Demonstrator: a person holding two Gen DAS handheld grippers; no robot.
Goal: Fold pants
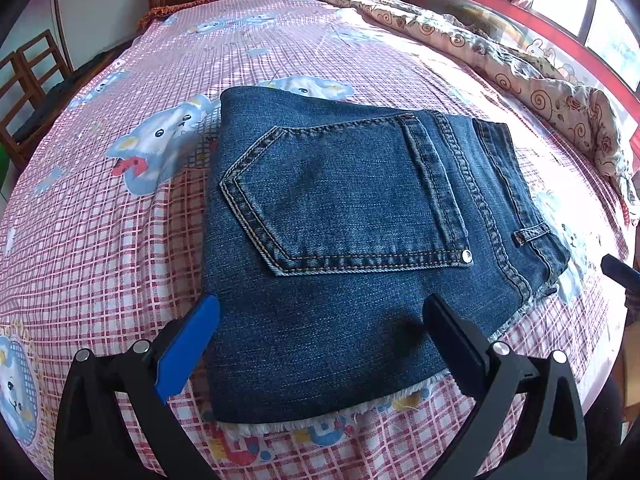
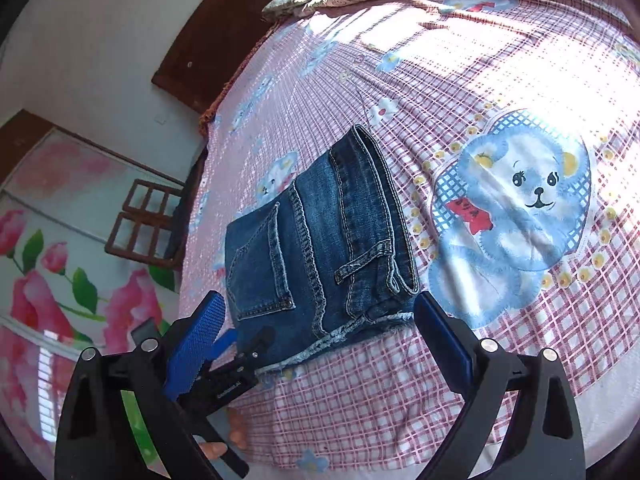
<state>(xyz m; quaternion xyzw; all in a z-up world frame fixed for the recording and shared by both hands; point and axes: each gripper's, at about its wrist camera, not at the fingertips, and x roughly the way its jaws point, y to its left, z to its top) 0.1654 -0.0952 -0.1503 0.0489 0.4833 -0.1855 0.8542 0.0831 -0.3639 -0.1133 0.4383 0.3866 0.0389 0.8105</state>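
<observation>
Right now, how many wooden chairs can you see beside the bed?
2: both brown wooden slat-back chairs stand together at the pink checked bed's left side, one just behind the other. More may be hidden.

We see the pants [image 1: 340, 208], dark blue denim, folded into a compact, thick rectangle lying flat. A back pocket with tan stitching and a metal rivet faces up, the waistband and a belt loop run along one side, and frayed pale hems show along the near edge.
</observation>
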